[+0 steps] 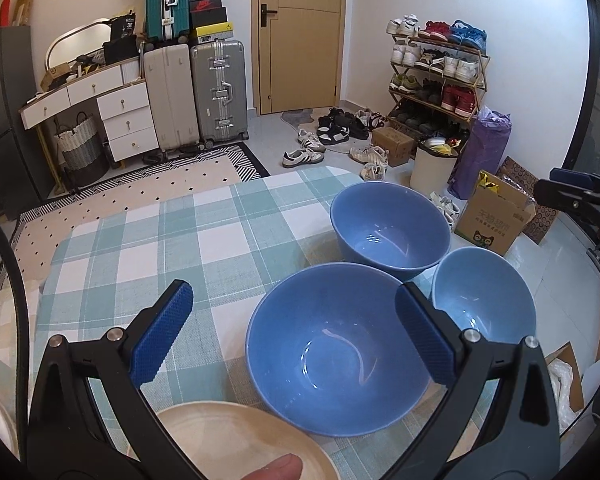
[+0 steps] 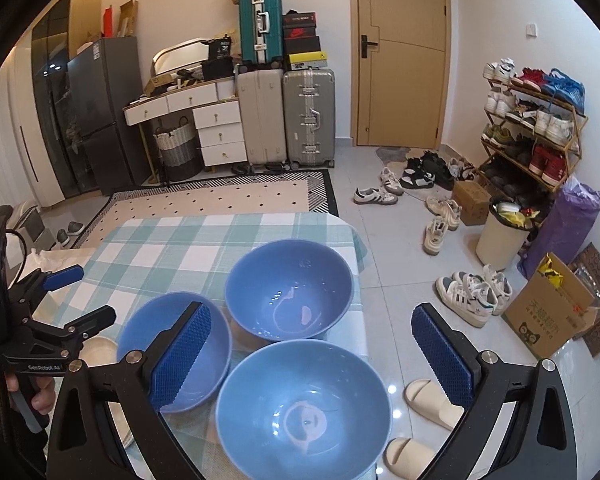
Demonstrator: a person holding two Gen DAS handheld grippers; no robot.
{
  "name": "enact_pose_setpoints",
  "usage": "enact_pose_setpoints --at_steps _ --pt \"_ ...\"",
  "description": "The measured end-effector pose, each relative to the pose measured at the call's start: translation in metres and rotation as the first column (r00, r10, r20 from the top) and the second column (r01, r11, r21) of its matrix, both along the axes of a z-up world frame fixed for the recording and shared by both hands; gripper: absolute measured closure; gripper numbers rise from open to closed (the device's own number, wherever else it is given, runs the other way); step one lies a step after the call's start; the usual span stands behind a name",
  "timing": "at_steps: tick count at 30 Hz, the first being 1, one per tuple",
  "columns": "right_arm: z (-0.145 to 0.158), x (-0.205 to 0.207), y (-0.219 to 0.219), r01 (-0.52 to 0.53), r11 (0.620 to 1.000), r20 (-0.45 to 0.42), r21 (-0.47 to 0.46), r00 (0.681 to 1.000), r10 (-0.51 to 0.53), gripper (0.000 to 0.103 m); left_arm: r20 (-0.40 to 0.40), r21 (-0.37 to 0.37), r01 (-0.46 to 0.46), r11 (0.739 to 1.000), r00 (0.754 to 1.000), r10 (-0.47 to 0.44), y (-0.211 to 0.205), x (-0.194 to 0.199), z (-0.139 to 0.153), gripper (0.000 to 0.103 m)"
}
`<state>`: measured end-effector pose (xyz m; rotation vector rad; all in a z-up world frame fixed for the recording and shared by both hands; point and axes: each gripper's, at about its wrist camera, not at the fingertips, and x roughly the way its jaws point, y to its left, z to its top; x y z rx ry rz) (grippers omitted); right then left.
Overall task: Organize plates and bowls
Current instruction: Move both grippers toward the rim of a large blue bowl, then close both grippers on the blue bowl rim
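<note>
Three blue bowls stand close together at the right end of the counter [image 1: 148, 248], which wears a green-and-white check cloth. In the left wrist view the near bowl [image 1: 336, 352] sits in front, the far bowl [image 1: 390, 230] behind it, and the small bowl [image 1: 484, 296] to its right by the counter's edge. A cream plate [image 1: 236, 440] lies just in front of the near bowl, with a fingertip showing at its lower rim. The left gripper [image 1: 294, 332] hangs over the near bowl, its blue-padded fingers [image 1: 162, 332] spread wide and holding nothing. The right gripper [image 2: 312, 354] hovers over the small bowl [image 2: 304, 408], its fingers [image 2: 182, 354] likewise wide apart and empty; one pad overlaps the near bowl in that view.
</note>
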<state>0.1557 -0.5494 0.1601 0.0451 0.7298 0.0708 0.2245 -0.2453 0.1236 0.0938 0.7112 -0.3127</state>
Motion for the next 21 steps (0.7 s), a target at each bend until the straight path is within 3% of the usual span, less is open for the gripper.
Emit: enact_pose_setpoints --at_steps 21 --pt "-0.06 0.056 -0.016 0.05 0.998 -0.104 0.026 0.993 -0.047 0.001 -0.064 0.025 0.036 0.999 0.997 -0.034 -0.049 0.07 -0.027 0.002"
